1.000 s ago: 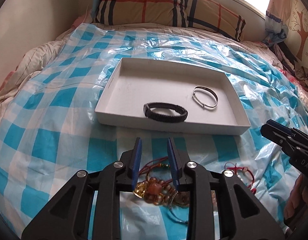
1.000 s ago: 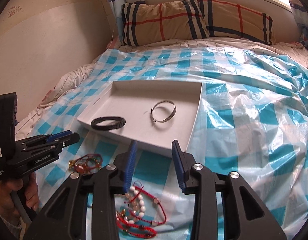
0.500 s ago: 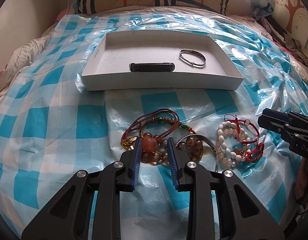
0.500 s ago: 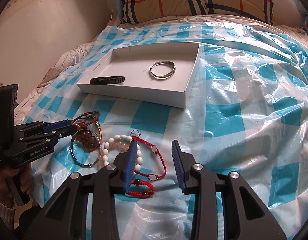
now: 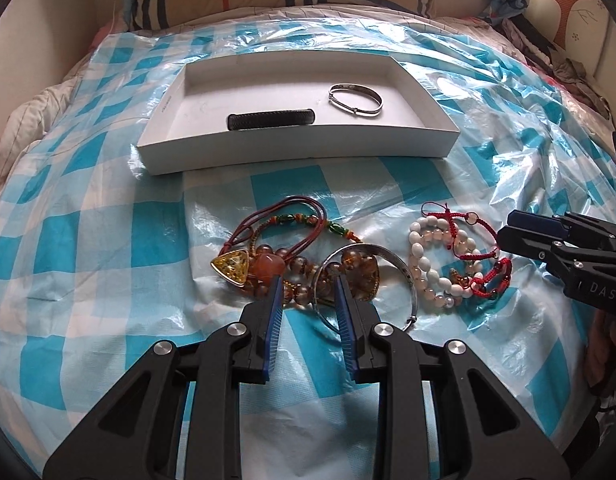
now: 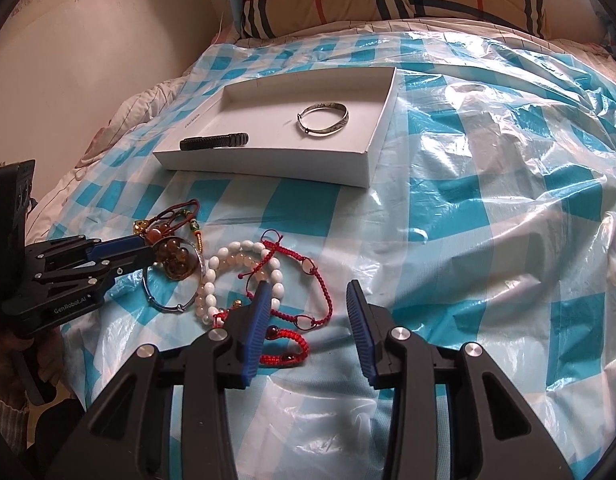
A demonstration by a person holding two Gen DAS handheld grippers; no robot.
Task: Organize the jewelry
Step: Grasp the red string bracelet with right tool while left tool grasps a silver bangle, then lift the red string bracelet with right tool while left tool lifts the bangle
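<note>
White cardboard forms the shallow tray (image 5: 296, 152) in the upper centre of the left wrist view, resting on a blue-and-white checked plastic sheet (image 5: 108, 216). Inside it lie two items, apart from each other: a black woven bracelet (image 5: 271, 119) near the front wall and a silver bangle (image 5: 355, 100) toward the right. Below the tray, on the sheet, sit two loose piles: amber beads with brown cords and a yellow triangular pendant (image 5: 231, 267), overlapped by a second silver bangle (image 5: 371, 276), and to the right white bead bracelets (image 5: 425, 264) tangled with red cord bracelets (image 5: 489, 276). The left gripper (image 5: 306, 288) is spread, its tips at the amber pile, pinching nothing. The right gripper (image 6: 308, 294) is spread over the red cords, holding nothing.
</note>
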